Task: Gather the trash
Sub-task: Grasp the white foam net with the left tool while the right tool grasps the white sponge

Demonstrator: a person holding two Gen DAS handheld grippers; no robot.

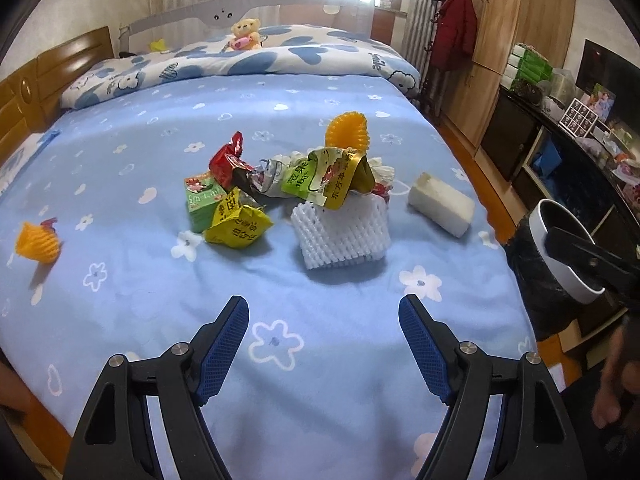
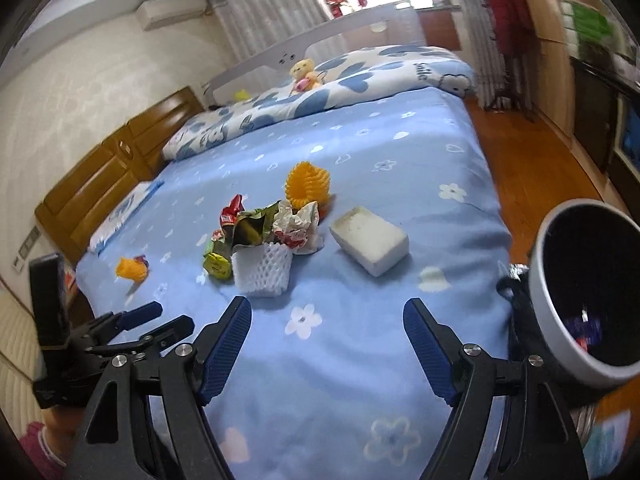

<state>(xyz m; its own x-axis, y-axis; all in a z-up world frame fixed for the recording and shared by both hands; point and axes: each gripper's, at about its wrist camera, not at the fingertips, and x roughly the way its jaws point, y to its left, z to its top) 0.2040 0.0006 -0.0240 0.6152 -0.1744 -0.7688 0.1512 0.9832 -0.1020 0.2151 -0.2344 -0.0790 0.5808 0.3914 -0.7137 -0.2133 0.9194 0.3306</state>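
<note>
Bare blue bedsheet (image 1: 320,360) before trash pile (image 1: 288,196), white foam block (image 1: 440,204) beside, bin (image 2: 584,292) at right edge

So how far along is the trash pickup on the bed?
Barely started. Done: the bin beside the bed already has a few wrappers at the bottom. In hand: nothing; the left gripper and right gripper are both open and empty above the sheet. Left: the wrapper pile, the white foam net, the foam block and two orange nets.
</note>
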